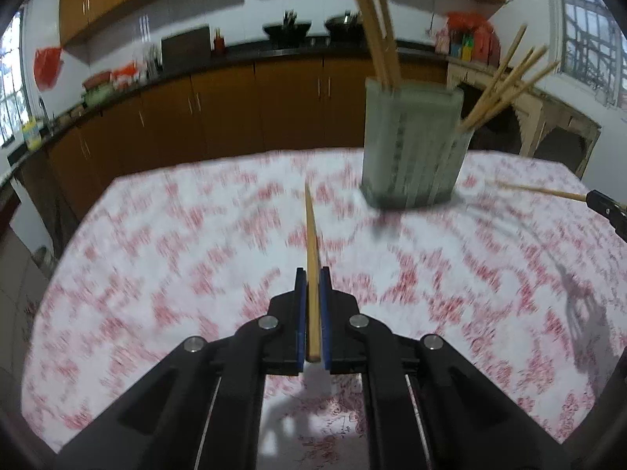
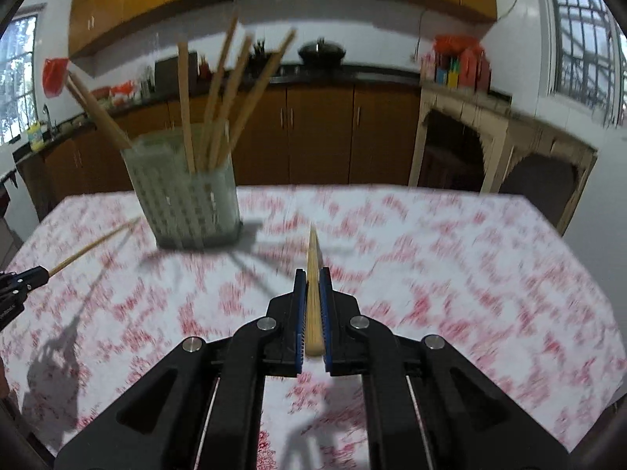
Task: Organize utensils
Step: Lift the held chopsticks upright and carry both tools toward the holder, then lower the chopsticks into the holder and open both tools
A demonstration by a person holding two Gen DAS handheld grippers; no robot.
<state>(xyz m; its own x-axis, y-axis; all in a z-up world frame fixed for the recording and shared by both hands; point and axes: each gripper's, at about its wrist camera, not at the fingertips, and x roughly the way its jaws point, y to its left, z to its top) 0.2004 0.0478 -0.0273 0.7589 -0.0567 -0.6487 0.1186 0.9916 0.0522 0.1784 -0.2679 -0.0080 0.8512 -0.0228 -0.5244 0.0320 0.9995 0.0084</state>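
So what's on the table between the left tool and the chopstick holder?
Nothing but bare tablecloth. The left wrist view shows only the chopstick held in the left tool pointing out toward the holder.

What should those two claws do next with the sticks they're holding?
Probably carry them to the holder and drop them in. Each claw, left and right, is shut on one chopstick, and the holder already has several standing in it.
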